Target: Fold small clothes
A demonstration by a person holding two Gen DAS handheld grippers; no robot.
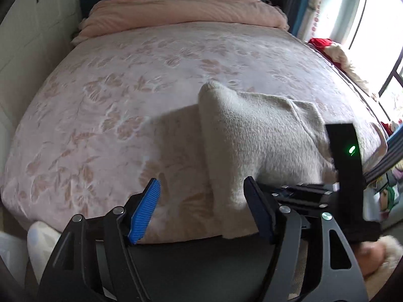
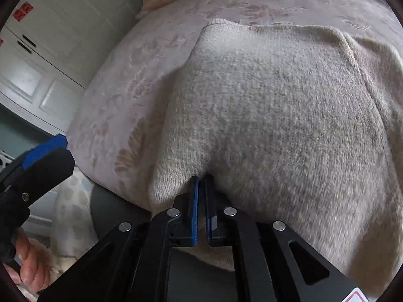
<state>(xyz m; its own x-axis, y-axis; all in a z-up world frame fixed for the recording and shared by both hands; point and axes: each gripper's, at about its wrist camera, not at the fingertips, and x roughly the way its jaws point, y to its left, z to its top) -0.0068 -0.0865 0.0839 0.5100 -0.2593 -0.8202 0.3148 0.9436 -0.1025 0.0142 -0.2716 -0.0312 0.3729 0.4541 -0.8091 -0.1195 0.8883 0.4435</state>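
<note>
A cream fuzzy knit garment (image 1: 254, 136) lies near the front edge of the bed, raised in a tent with a peak at its far left corner. It fills the right wrist view (image 2: 272, 115). My right gripper (image 2: 201, 183) is shut on the garment's near edge and lifts it. Its black body shows in the left wrist view (image 1: 345, 156). My left gripper (image 1: 201, 193) is open and empty, with the garment's near left edge between its blue pads (image 1: 146, 209). It also shows in the right wrist view (image 2: 42, 153) at the left.
The bed has a pink floral cover (image 1: 113, 95). A pink duvet (image 1: 186, 10) is bunched at the head. White cabinets (image 2: 50, 40) stand left of the bed. Red and cream clothes (image 1: 335, 52) lie at the right edge by a window.
</note>
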